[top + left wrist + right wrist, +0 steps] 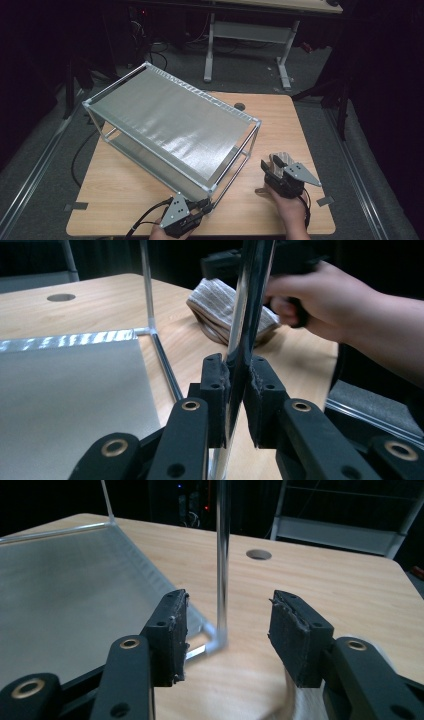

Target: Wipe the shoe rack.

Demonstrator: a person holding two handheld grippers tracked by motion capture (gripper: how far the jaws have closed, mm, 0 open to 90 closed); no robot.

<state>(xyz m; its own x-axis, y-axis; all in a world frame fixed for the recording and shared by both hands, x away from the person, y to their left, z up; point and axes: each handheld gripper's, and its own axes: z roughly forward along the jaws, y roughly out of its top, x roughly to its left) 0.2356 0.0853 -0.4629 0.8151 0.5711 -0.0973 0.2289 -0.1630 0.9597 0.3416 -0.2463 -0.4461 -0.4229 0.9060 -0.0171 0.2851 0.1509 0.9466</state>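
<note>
My left gripper (236, 390) clamped a shiny upright post of the silver two-tier rack (170, 120); my right gripper (227, 630) gaped apart.

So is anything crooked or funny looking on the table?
Yes. The metal shelf rack sits slanted across the wooden table, not square with its edges. The left gripper is clamped on its chrome corner post. A folded striped cloth lies by the right hand.

A two-tier metal rack (170, 125) with silvery shelves stands upright and askew on the wooden counter (280, 120); a folded striped cloth (220, 305) lies just beside its near corner.
</note>
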